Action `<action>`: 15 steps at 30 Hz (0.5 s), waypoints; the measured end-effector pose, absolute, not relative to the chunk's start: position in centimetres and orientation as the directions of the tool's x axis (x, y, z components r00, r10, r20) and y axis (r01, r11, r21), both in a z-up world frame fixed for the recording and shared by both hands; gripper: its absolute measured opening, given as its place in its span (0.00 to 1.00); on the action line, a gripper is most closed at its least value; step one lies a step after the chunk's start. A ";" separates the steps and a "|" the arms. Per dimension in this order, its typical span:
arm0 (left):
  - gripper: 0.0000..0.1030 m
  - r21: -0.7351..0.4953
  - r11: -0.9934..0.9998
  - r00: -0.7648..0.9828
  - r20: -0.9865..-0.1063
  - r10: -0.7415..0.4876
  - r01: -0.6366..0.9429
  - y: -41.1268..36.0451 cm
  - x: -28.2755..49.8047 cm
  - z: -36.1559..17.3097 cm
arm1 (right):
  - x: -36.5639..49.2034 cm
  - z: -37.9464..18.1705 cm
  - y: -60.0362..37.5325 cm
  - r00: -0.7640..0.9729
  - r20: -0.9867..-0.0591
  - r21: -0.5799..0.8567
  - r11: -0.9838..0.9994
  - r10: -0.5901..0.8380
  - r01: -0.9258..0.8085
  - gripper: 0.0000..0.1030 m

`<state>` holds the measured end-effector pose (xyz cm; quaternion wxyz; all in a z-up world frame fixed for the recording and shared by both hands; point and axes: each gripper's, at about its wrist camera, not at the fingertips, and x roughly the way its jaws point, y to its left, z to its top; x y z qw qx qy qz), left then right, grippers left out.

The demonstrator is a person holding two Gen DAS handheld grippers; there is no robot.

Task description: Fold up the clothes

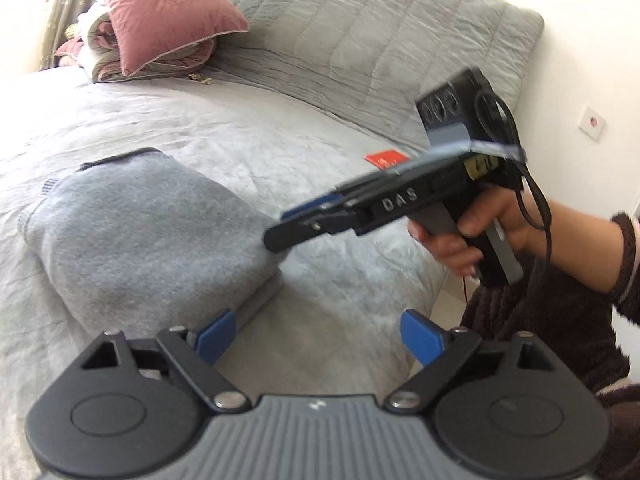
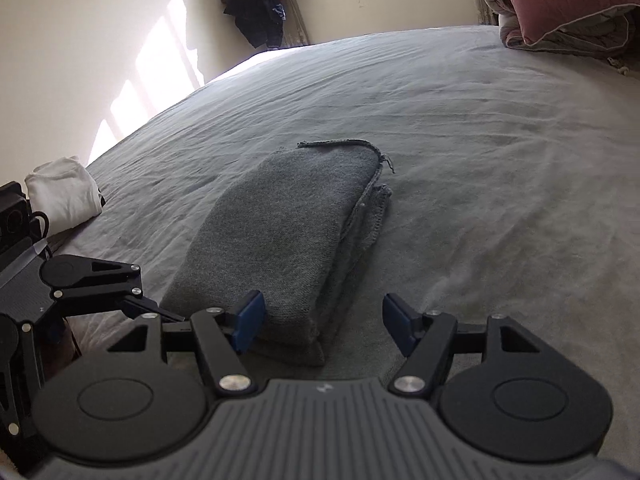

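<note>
A folded grey knit sweater (image 1: pixel 144 232) lies on the grey bedsheet (image 1: pixel 340 288). My left gripper (image 1: pixel 318 332) hovers open over the bare sheet just right of the sweater's near corner, with nothing between its blue pads. A hand holds my right gripper (image 1: pixel 288 224) above the sweater's right edge, seen side-on. In the right wrist view the sweater (image 2: pixel 292 232) sits straight ahead. My right gripper (image 2: pixel 324 320) is open there, and its left pad (image 2: pixel 250 320) stands in front of the sweater's near end without pressing it.
A pink pillow (image 1: pixel 168 12) and a folded quilt (image 1: pixel 104 52) rest at the head of the bed beside a grey quilted pad (image 1: pixel 380 40). A red card (image 1: pixel 386 159) lies on the sheet. Folded white cloth (image 2: pixel 64 192) sits at the bed's left edge. Dark clothes (image 2: pixel 260 4) hang in the corner.
</note>
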<state>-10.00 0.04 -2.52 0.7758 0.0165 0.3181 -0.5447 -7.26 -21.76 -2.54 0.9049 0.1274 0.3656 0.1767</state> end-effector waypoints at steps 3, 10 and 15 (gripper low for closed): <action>0.90 -0.402 0.470 0.264 -0.469 -0.843 0.786 2.0 -7.8 -2.2 | -8.1 -2.5 -21.9 0.665 -0.610 0.462 0.875 0.431 -0.145 0.67; 0.90 -0.615 0.619 0.425 -0.452 -0.784 0.489 6.2 -2.5 -4.4 | -8.7 -2.7 -21.1 0.671 -0.577 0.613 0.790 0.465 -0.020 0.67; 0.85 -0.714 0.620 0.481 -0.439 -0.759 0.326 7.1 0.1 -6.3 | -7.0 -2.9 -21.4 0.700 -0.553 0.651 0.758 0.453 0.024 0.67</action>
